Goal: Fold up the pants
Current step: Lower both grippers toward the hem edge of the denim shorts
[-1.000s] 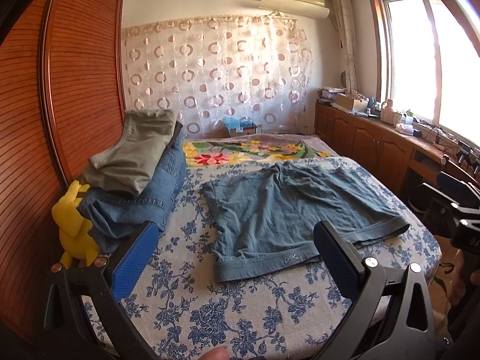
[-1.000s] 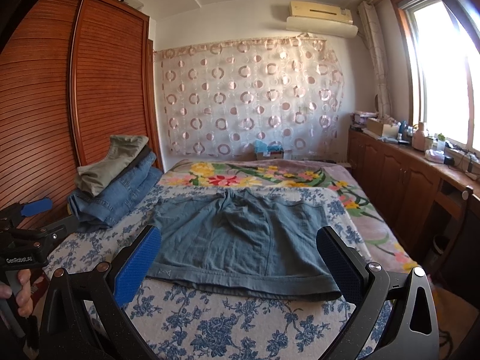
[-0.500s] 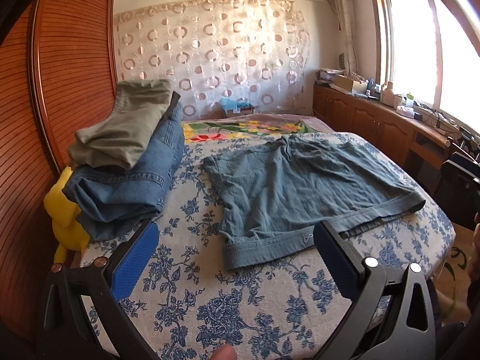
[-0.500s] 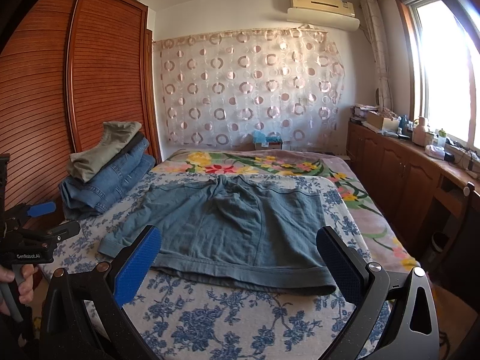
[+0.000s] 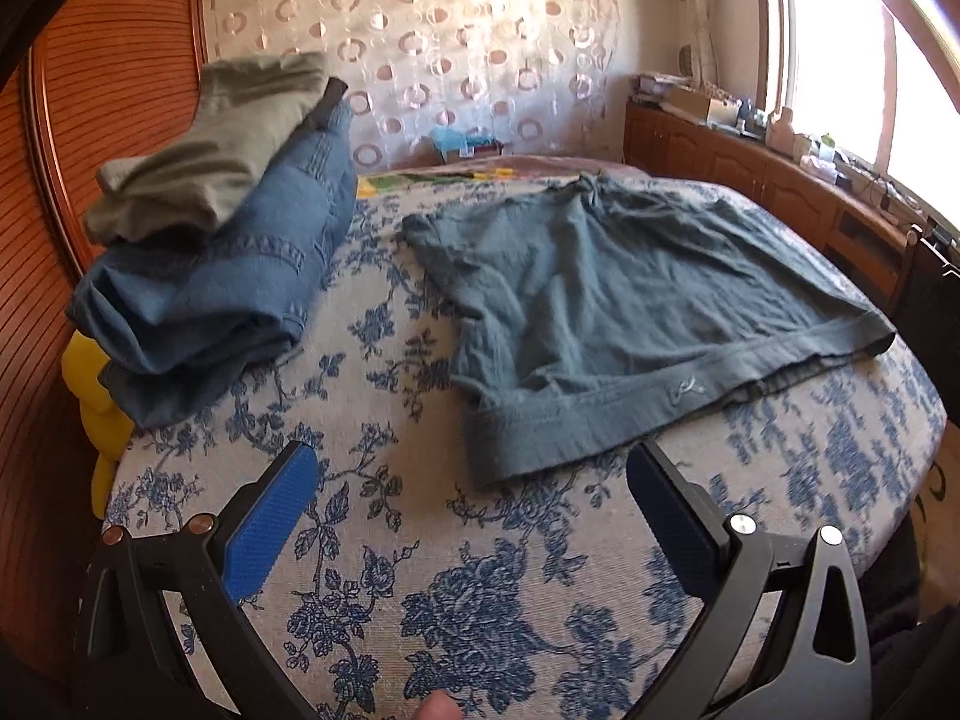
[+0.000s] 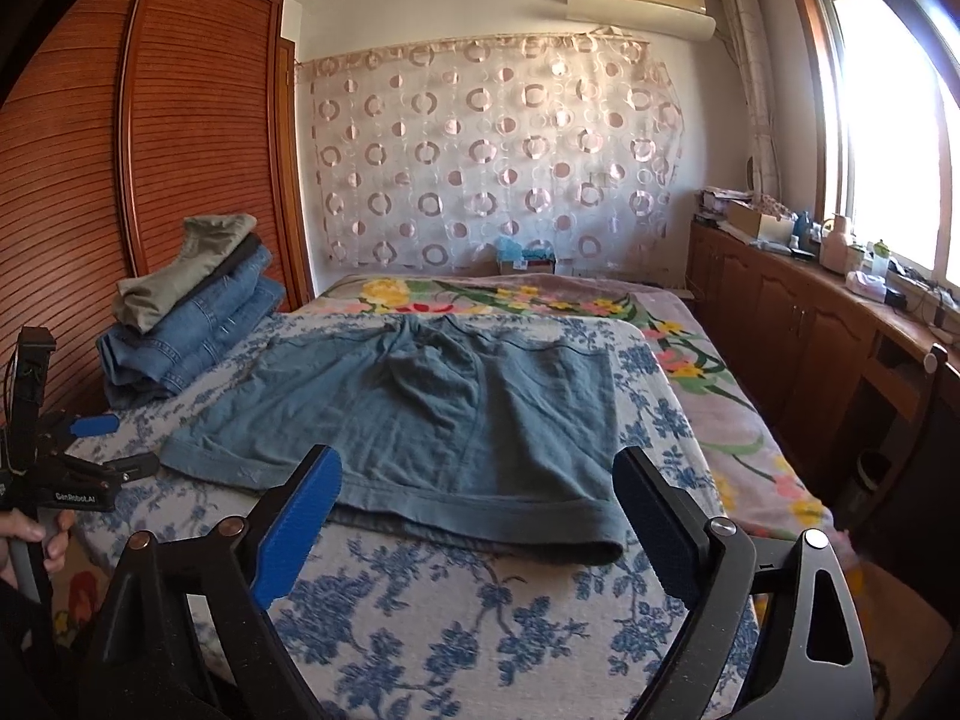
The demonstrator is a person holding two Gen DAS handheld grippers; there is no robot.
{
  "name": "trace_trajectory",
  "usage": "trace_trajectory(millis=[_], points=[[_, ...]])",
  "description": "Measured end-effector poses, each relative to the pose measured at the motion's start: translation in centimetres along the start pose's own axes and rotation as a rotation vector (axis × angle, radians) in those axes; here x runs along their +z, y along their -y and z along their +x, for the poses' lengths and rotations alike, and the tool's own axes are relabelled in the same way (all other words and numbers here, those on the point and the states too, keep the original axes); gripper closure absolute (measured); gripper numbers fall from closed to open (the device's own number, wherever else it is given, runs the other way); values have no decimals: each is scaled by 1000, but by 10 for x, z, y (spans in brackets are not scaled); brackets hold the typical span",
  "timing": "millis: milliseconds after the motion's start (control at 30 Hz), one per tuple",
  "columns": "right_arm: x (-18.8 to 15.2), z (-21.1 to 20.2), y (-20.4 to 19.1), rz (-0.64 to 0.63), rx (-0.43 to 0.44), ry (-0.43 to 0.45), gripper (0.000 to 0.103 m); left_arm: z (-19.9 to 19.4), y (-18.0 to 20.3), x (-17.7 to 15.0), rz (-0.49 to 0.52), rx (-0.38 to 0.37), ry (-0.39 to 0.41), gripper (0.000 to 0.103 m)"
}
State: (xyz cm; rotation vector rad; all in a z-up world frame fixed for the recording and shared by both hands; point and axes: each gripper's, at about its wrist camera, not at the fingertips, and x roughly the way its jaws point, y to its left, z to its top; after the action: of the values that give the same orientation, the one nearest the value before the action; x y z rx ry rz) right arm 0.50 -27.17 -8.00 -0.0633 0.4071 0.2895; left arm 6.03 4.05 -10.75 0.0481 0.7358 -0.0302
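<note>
The bed [image 6: 456,618] has a cover w/ blue flower print; at the far end a quilt [image 6: 540,297] w/ coloured flowers shows. The pants [image 6: 432,414], grey-blue, lie flat in the middle of the bed, waistband along the near edge. At the left edge is a pile [image 5: 222,240] of folded jeans w/ an olive piece on top. Behind the bed hangs a curtain [image 6: 492,156] w/ rings. Left is a wood wardrobe [image 6: 150,138], right a window [image 6: 888,108] over cabinets [image 6: 798,330]. Left gripper [image 5: 471,480] & right gripper [image 6: 477,480] are both spread wide, holding nothing, near the waistband but not touching.
</note>
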Motion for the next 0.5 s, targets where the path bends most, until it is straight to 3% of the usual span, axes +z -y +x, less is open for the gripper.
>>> trace_trajectory(millis=[300,500], points=[[-4,-7,5,-13,-14,-66,16,4,-8,-9,31,10,-51,0],[-7,-15,15,1,-45,-115,16,13,-11,-10,48,12,-81,14]])
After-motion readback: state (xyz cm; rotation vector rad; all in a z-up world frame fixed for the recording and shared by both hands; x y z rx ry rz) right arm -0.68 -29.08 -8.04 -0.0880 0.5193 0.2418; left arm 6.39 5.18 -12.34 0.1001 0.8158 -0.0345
